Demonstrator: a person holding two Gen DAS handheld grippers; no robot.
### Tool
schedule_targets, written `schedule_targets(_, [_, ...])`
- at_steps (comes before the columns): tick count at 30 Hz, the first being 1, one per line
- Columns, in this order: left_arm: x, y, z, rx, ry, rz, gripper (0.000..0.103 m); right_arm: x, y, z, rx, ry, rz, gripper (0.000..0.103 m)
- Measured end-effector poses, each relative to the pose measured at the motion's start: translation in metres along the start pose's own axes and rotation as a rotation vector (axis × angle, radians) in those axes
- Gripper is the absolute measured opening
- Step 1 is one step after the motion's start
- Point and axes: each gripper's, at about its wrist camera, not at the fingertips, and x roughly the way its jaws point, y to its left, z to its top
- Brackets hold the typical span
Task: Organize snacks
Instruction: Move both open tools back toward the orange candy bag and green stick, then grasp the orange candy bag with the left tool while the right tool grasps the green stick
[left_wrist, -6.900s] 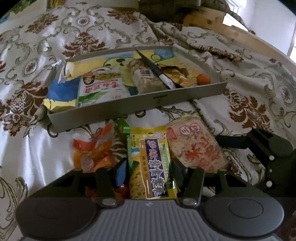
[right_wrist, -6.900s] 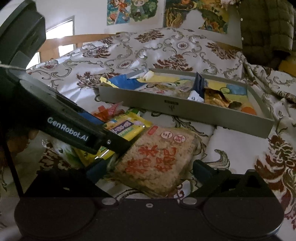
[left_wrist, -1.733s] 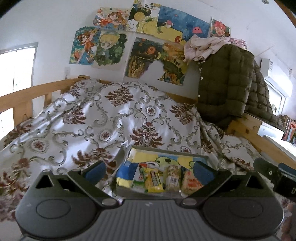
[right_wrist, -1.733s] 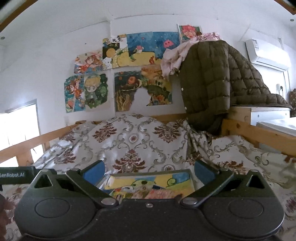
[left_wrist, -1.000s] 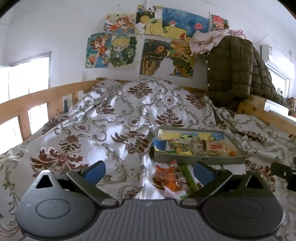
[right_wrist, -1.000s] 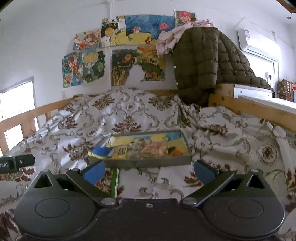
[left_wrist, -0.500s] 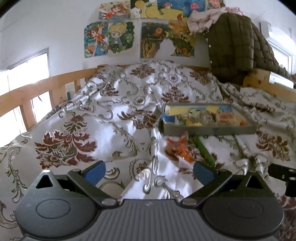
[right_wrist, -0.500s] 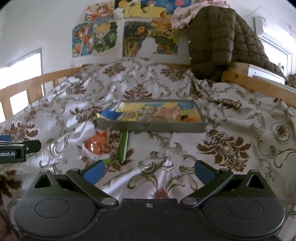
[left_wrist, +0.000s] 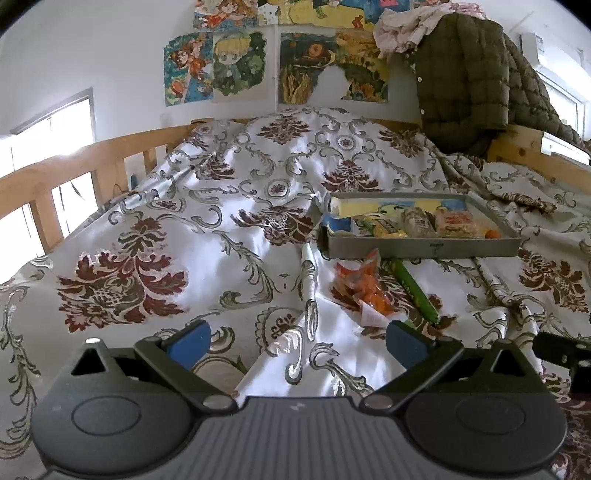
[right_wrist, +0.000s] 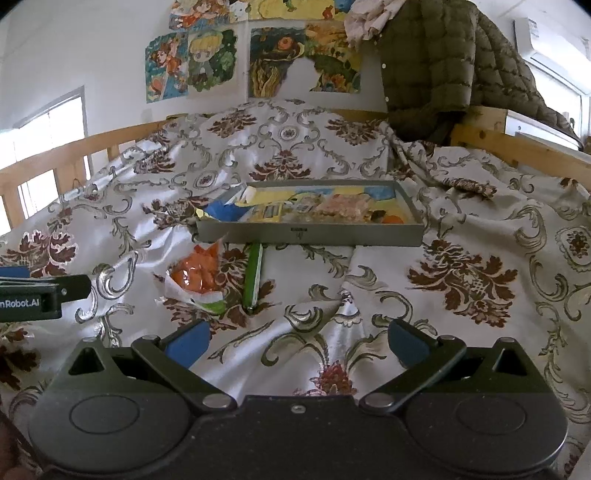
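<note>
On the bedspread (left_wrist: 229, 254), both claws wide and empty, orange snack bag (right_wrist: 195, 275) beside green stick (right_wrist: 253, 275), tray (left_wrist: 421, 248) behind, left view alone perhaps shows a wafer pack (left_wrist: 456, 222).

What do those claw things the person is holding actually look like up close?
Each claw is matte black plastic: a wide body with two round raised discs and two angled arms hinged on silver pins. The left claw has a ribbed grey centre and blue pads. The right claw matches. White "Robot.AI" lettering marks the left one's side.

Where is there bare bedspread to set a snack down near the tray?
Free: the patterned bedspread right of the green stick packet, in front of the grey tray, and the wide stretch left of the orange snack bag. Crowded: inside the tray and directly between bag and packet.
</note>
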Motion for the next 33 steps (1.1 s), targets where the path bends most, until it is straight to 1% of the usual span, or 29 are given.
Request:
schedule_targets(6, [0.01,0.0,0.002,0.004,-0.006,-0.003,0.103,0.012,0.002,-0.001,-0.002,0.015,0.004,0.102])
schedule_targets(13, [0.028,0.0,0.005,0.004,0.001,-0.002,0.103,0.021,0.0,0.002,0.013,-0.004,0.011,0.102])
schedule_targets(17, [0.038,-0.001,0.009,0.009,0.006,-0.004,0.103,0.029,0.0,0.009,-0.015,-0.013,0.028,0.102])
schedule_targets(20, [0.047,-0.004,0.014,0.025,0.018,-0.027,0.103,0.036,0.002,0.012,-0.059,-0.018,0.04,0.102])
schedule_targets(22, [0.055,-0.008,0.018,0.04,0.045,-0.054,0.103,0.041,0.003,0.013,-0.088,-0.021,0.034,0.102])
schedule_targets(26, [0.071,-0.016,0.024,0.046,0.067,-0.079,0.103,0.056,0.004,0.014,-0.13,-0.015,0.024,0.102])
schedule_targets(33, [0.099,-0.038,0.036,0.084,0.063,-0.109,0.103,0.08,-0.003,0.019,-0.168,-0.022,-0.006,0.102])
